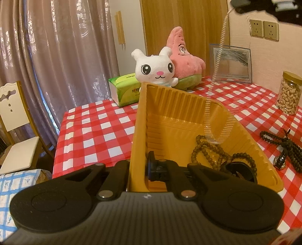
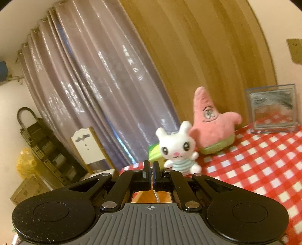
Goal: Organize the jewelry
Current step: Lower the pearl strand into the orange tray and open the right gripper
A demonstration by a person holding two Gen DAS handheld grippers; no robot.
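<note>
the table (image 1: 98, 128), under a red and white checked cloth, carries a yellow tray (image 1: 181, 105) that the left gripper (image 1: 137, 169) clamps by its near left wall, one finger outside and one inside. inside the tray lies a brown bead strand (image 1: 205, 152) beside a dark round piece that is hard to name. on the cloth to the right, well apart from the tray, a darker bead strand (image 1: 283, 145) waits its turn.

a pale chain necklace (image 1: 217, 62) hangs, blurred, from the right gripper (image 1: 264, 5) at the top of the left view down into the tray, its lower loop just above the brown beads. in the right view the right gripper (image 2: 151, 173) has its jaws pressed nearly together on the top of the chain, a short bit of which shows below them.

the step in hand looks like lowering the chain into the tray. doing it well likely means coming straight down over the bare floor of the tray, letting the loop settle and pile before the jaws part, and keeping it off the brown beads so the two do not tangle. the left gripper should hold the tray steady and level.

pose: the right gripper is held high above the tray, looking out level across the table; the left sits low at the tray's near end, pointing along it.
</note>
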